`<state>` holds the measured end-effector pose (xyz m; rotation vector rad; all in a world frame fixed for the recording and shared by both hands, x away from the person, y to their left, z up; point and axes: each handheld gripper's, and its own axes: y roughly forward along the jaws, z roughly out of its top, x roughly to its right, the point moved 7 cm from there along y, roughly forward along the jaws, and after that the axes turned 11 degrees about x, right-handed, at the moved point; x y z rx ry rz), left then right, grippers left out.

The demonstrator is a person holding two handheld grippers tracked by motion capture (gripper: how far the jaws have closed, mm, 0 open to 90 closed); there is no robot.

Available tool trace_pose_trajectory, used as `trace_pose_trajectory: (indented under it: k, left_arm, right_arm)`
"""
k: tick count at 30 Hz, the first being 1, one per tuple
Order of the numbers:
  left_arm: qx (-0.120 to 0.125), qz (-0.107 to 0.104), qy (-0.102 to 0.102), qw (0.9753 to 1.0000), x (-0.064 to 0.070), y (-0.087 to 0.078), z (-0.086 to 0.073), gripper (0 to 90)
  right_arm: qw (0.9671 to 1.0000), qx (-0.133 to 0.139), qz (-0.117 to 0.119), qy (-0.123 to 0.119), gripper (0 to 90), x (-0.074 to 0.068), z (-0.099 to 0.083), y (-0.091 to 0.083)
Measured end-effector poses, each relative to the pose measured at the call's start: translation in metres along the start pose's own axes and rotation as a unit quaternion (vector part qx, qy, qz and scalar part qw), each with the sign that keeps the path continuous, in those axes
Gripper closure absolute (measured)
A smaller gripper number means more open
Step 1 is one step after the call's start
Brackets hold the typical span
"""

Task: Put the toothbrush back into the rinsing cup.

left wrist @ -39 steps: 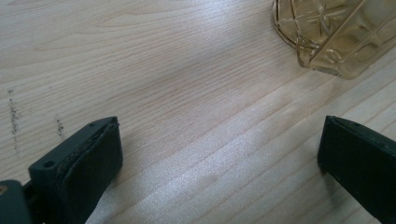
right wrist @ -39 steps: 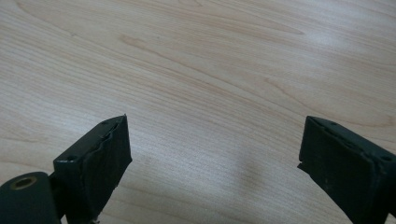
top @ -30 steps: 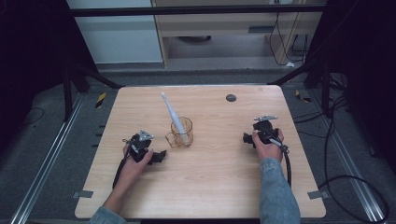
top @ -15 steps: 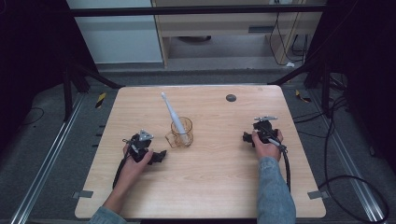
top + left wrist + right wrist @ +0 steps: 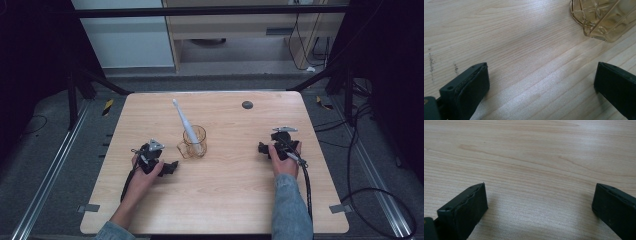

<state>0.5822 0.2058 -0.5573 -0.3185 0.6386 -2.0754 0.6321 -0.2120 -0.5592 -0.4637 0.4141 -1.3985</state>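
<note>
Toothbrush (image 5: 184, 125) leans in the glass cup (image 5: 194, 142) mid surface (image 5: 225, 200), light, stiff, slippery; grab its thin white handle gently, both the left gripper (image 5: 170, 167) and right gripper (image 5: 262, 147) wide apart, holding nothing.

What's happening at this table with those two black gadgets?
A person sits at a wooden table, holding tongs in each hand. Both the left tongs and the right tongs rest open and empty on the wood. Between them stands an amber glass mug with a white toothbrush leaning in it, nearer the left tongs.
</note>
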Motion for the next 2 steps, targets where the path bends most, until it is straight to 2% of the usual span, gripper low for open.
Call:
trace_pose_trajectory:
  k: [2]
  left_arm:
    - [0.000, 0.000, 0.000, 1.0000, 0.0000, 0.0000, 0.0000, 0.0]
  right_arm:
    - [1.0000, 0.000, -0.008, 0.005, 0.2, -0.0003, -0.0006, -0.0005]
